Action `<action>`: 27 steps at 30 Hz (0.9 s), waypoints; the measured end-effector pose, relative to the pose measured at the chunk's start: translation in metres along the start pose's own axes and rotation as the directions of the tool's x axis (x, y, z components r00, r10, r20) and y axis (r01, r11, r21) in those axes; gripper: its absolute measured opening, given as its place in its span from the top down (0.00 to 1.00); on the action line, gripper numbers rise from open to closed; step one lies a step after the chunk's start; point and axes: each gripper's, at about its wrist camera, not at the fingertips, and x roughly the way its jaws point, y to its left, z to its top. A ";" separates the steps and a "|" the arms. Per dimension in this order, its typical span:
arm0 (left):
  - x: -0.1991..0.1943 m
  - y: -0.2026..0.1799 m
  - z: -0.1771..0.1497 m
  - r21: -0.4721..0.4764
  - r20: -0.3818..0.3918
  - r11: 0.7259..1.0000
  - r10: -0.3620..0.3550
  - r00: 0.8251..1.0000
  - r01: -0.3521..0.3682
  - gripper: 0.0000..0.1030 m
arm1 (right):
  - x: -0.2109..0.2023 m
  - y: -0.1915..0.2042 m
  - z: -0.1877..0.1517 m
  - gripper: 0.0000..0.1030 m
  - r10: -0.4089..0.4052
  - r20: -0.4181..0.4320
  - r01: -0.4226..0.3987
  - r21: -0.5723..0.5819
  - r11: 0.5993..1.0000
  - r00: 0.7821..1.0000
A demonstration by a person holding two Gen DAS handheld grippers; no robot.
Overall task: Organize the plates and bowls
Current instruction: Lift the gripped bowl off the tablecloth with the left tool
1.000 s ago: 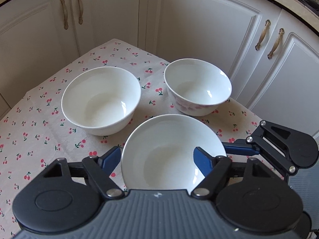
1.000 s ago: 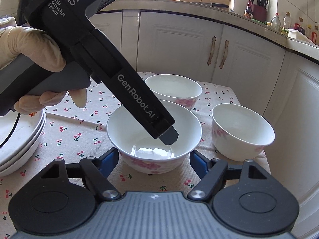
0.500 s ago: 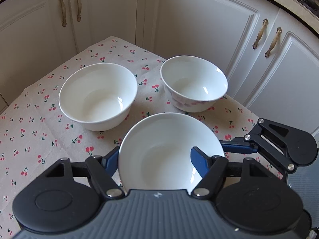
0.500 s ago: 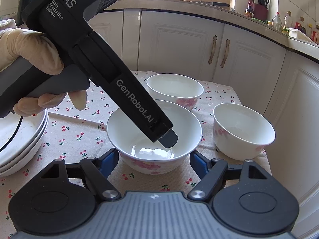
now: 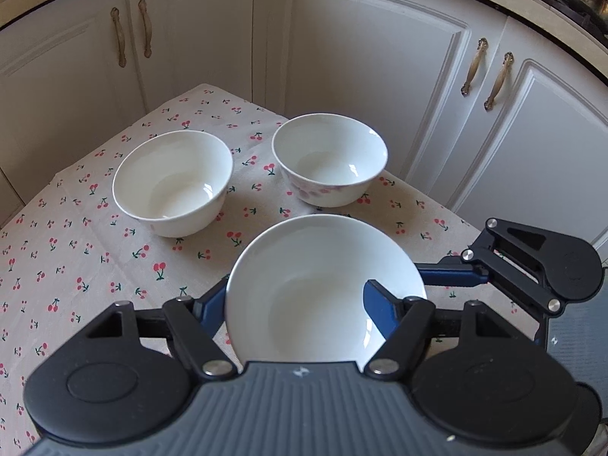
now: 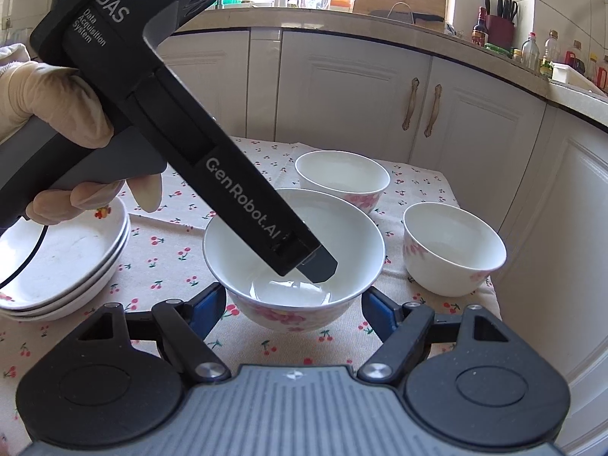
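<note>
A white bowl with pink flowers [image 5: 304,262] [image 6: 353,239] hangs just above the cherry-print tablecloth [image 5: 76,266]. My left gripper [image 5: 294,298] is shut on its wall, one pad outside and the other pad inside the bowl. Seen from the right wrist, the left gripper [image 6: 317,266] slants down into the bowl, held by a gloved hand [image 6: 49,102]. My right gripper [image 6: 292,306] has its blue pads against the bowl's lower sides. One of its fingers [image 5: 448,277] reaches the rim from the right.
Two more white bowls [image 5: 173,182] [image 5: 328,163] stand at the table's far end, near its edges. A stack of shallow plates [image 6: 64,266] lies at the left. White cabinet doors [image 5: 380,76] close in behind the table and on the right.
The left pads closed onto the bowl's wall. Both grippers then rose with the bowl, and the table and the other bowls now look farther off.
</note>
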 end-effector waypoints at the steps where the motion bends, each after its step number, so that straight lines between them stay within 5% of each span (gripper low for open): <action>1: -0.003 -0.004 -0.002 0.001 0.003 1.000 0.001 1.000 -0.001 0.29 | -0.004 0.001 -0.001 0.20 0.004 0.000 -0.004 0.000 1.000 1.000; 27: -0.010 -0.058 -0.055 -0.030 -0.015 0.998 -0.048 0.999 0.048 0.29 | -0.061 0.011 -0.044 0.20 0.059 -0.079 -0.059 -0.003 0.998 0.995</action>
